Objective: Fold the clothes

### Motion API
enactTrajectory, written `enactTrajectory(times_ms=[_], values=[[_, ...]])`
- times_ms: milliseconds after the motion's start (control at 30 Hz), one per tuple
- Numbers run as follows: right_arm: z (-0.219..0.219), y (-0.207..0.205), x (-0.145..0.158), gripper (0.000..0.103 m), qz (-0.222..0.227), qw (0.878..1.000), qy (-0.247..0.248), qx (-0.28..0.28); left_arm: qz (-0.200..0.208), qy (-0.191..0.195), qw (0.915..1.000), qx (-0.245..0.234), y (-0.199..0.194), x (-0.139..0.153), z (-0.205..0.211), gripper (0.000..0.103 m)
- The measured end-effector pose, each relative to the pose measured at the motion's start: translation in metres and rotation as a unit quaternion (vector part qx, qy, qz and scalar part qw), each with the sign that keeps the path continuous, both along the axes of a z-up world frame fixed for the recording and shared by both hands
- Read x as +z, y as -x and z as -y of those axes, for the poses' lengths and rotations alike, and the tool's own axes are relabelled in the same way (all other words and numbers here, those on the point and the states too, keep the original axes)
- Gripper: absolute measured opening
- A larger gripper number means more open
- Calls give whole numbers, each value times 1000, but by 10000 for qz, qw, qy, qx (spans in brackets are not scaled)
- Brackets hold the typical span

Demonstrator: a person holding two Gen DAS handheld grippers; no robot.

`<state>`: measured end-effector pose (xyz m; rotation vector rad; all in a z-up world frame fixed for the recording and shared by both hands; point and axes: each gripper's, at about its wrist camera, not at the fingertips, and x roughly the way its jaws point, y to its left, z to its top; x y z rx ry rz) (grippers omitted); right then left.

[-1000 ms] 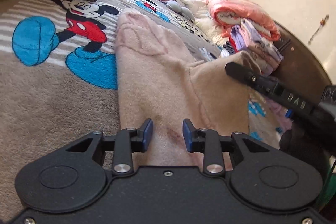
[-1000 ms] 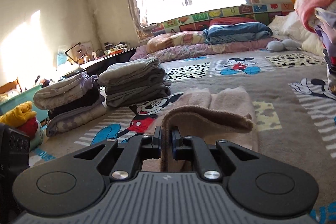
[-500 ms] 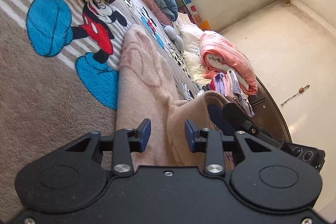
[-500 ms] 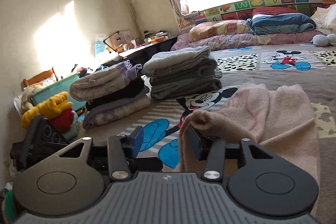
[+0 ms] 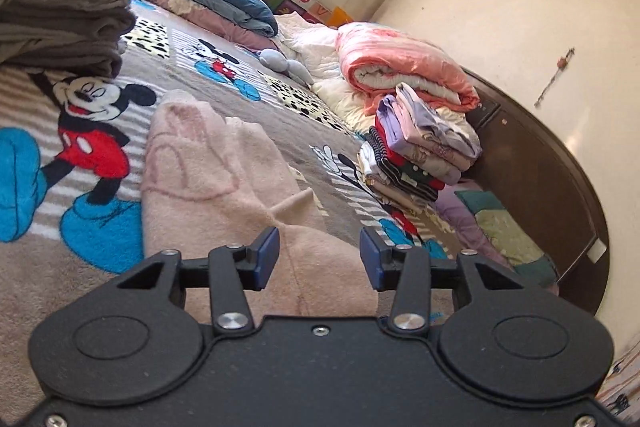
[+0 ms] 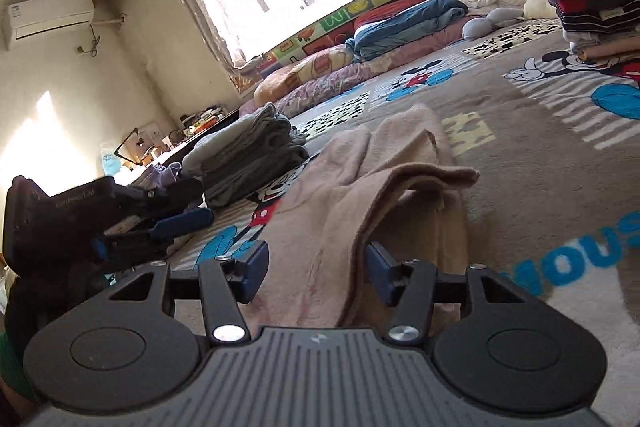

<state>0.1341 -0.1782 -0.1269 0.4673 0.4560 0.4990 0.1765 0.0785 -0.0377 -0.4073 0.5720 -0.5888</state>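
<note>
A pale pink fleece garment (image 5: 208, 179) lies lengthwise on the Mickey Mouse blanket (image 5: 60, 267), with its right side folded over the middle. It also shows in the right wrist view (image 6: 360, 195), where the folded flap forms a raised ridge. My left gripper (image 5: 319, 259) is open and empty just above the garment's near end. My right gripper (image 6: 316, 271) is open and empty over the near end, its jaws either side of the flap's edge. The left gripper (image 6: 152, 231) shows at the left of the right wrist view.
A stack of folded grey clothes (image 5: 60, 23) sits far left. A pile of folded colourful clothes (image 5: 424, 151) and a rolled pink quilt (image 5: 404, 67) stand at the right by the dark wooden bed frame (image 5: 560, 195). Pillows and bedding (image 6: 404, 23) line the window wall.
My right gripper was shut on the garment's edge a second ago; it opened and let the flap drop onto the garment. The left gripper stayed open and shifted its view.
</note>
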Motion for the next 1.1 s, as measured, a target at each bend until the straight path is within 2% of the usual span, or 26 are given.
enactTrajectory(times_ms=[100, 167, 233, 267, 367, 467, 500, 533, 567, 600, 633, 667, 733, 767, 800, 867, 933, 1000, 1100], values=[[-9, 9, -3, 58, 26, 9991, 365, 223, 71, -1103, 9932, -362, -4, 11, 54, 42], [-14, 17, -6, 60, 12, 9982, 461, 392, 117, -1832, 9812, -601, -7, 19, 89, 43], [-21, 23, -9, 62, -6, 9965, 655, 519, 214, -2538, 9633, -850, -4, 21, 124, 45], [-24, 26, -10, 62, -9, 9956, 745, 567, 284, -2950, 9502, -966, -2, 19, 143, 45], [-31, 32, -15, 64, 115, 9937, 858, 706, 516, -4268, 8962, -1095, 1, 1, 195, 45], [-32, 35, -19, 65, 242, 9929, 869, 772, 674, -5276, 8405, -1032, -2, -27, 227, 46], [-31, 35, -20, 64, 251, 9931, 837, 781, 738, -5518, 8247, -998, -3, -36, 233, 46], [-30, 36, -21, 64, 259, 9933, 797, 792, 789, -5693, 8130, -937, -6, -42, 235, 41], [-29, 36, -20, 65, 266, 9935, 749, 812, 811, -5776, 8079, -840, -10, -44, 233, 30], [-28, 36, -20, 65, 269, 9936, 710, 839, 804, -5799, 8074, -735, -15, -44, 229, 12], [-28, 36, -19, 65, 286, 9935, 680, 864, 748, -5669, 8179, -638, -20, -40, 221, 8], [-28, 36, -18, 65, 330, 9933, 667, 885, 617, -5298, 8441, -551, -25, -30, 208, 8], [-30, 37, -15, 65, 463, 9917, 737, 950, 234, -4238, 9047, -367, -36, -9, 170, 7], [-35, 38, -13, 65, 579, 9897, 851, 993, 60, -3673, 9297, -274, -43, -2, 148, 7], [-40, 40, -11, 65, 736, 9868, 1004, 1037, -50, -3198, 9473, -175, -49, 3, 126, 7], [-52, 44, -7, 66, 1048, 9794, 1310, 1123, -174, -2445, 9695, 17, -59, 8, 86, 7], [-64, 49, -3, 66, 1342, 9700, 1628, 1207, -307, -1691, 9849, 188, -68, 8, 48, 6], [-80, 53, -5, 66, 1544, 9588, 2002, 1296, -435, -1081, 9926, 341, -76, 1, 19, 6], [-104, 59, -6, 65, 1888, 9406, 2468, 1372, -762, -467, 9948, 493, -82, -23, -8, 6]])
